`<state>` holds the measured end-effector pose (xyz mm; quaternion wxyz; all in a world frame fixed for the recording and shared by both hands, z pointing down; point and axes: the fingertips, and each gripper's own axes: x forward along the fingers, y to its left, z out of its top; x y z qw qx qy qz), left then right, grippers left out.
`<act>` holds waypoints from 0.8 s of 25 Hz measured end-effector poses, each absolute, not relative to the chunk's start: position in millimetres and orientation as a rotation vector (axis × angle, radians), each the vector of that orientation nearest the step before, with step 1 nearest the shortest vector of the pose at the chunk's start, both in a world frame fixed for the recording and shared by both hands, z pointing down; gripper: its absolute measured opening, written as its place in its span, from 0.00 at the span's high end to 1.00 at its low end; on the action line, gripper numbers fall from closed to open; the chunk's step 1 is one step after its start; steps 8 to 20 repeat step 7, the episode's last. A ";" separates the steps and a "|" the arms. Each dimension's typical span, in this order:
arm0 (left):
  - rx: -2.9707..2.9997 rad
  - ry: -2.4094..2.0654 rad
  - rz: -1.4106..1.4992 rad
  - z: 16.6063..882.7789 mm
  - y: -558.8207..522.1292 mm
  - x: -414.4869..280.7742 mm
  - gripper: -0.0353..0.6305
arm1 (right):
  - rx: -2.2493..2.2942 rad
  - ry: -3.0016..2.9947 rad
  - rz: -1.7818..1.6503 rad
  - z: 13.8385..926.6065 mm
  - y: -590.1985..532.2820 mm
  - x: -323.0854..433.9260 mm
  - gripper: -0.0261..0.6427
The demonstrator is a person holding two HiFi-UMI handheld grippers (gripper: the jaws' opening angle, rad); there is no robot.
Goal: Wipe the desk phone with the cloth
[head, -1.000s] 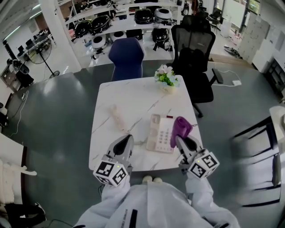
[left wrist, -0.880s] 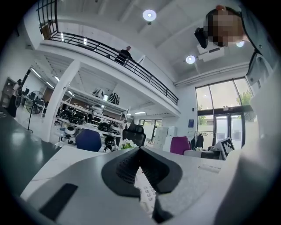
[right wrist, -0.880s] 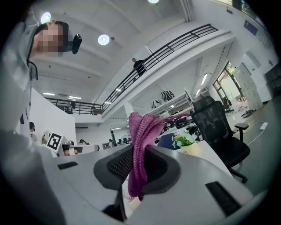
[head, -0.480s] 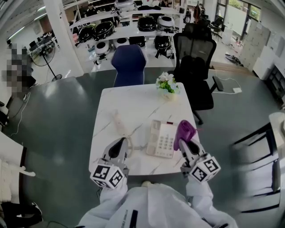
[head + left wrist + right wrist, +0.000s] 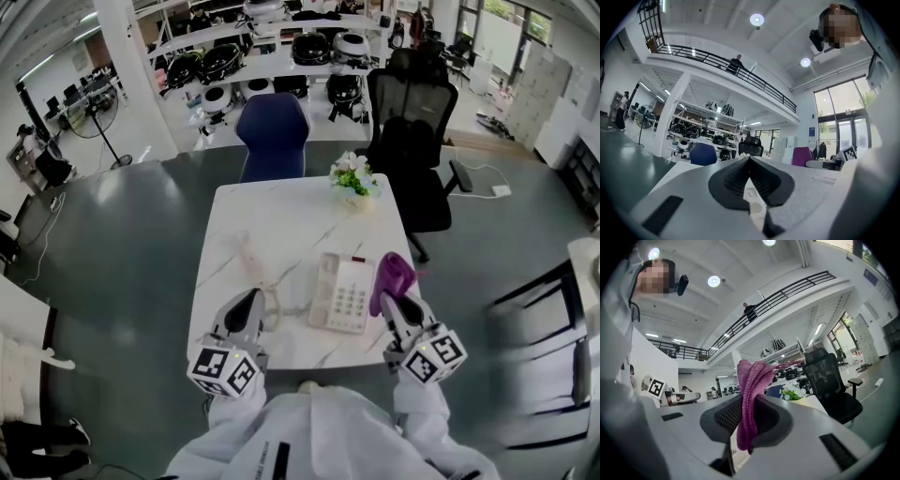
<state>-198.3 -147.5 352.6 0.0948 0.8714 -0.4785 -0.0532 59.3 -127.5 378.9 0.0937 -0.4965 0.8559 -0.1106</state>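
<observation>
On the grey floor of an open workshop stands a white marble-patterned table (image 5: 281, 216), with a black office chair (image 5: 412, 141) at its far right corner and a blue chair (image 5: 272, 131) pushed up to its far edge. The desk phone (image 5: 339, 292), white with a keypad, lies on the near half of the table, right of centre. Its handset (image 5: 251, 255) is off the cradle and lies on the tabletop to the left of the phone, a coiled cord looping near it. A small pot of flowers (image 5: 352, 178) sits near the far edge.

The left gripper (image 5: 249, 302) hovers over the near left of the table, beside the cord; its jaws (image 5: 749, 161) meet at the tips with nothing between them. The right gripper (image 5: 394, 306) is just right of the phone, its jaws clamped (image 5: 749, 413) on a purple cloth (image 5: 752, 390), which sticks up in a bunched fold (image 5: 394, 274) at the phone's right edge.
</observation>
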 end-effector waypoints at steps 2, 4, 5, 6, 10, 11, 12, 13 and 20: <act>2.588 -1.421 -0.158 350.9 -147.7 -199.3 0.95 | -1.479 2.542 -0.323 377.9 -127.6 59.0 0.90; 2.593 -1.420 -0.157 349.7 -147.8 -199.6 0.95 | -1.482 2.541 -0.323 377.5 -128.0 59.0 0.90; 2.594 -1.418 -0.157 349.7 -148.2 -199.7 0.95 | -1.485 2.540 -0.325 377.9 -128.6 58.9 0.90; 2.595 -1.415 -0.158 349.9 -148.7 -199.9 0.95 | -1.487 2.539 -0.329 378.4 -129.4 58.9 0.90; 2.596 -1.411 -0.160 350.2 -149.2 -200.0 0.95 | -1.490 2.538 -0.334 379.0 -130.2 58.8 0.90; 2.596 -1.411 -0.160 350.2 -149.2 -200.0 0.95 | -1.490 2.538 -0.334 379.0 -130.2 58.8 0.90; 2.596 -1.411 -0.160 350.2 -149.2 -200.0 0.95 | -1.490 2.538 -0.334 379.0 -130.2 58.8 0.90; 2.596 -1.411 -0.160 350.2 -149.2 -200.0 0.95 | -1.490 2.538 -0.334 379.0 -130.2 58.8 0.90; 2.596 -1.411 -0.160 350.2 -149.2 -200.0 0.95 | -1.490 2.538 -0.334 379.0 -130.2 58.8 0.90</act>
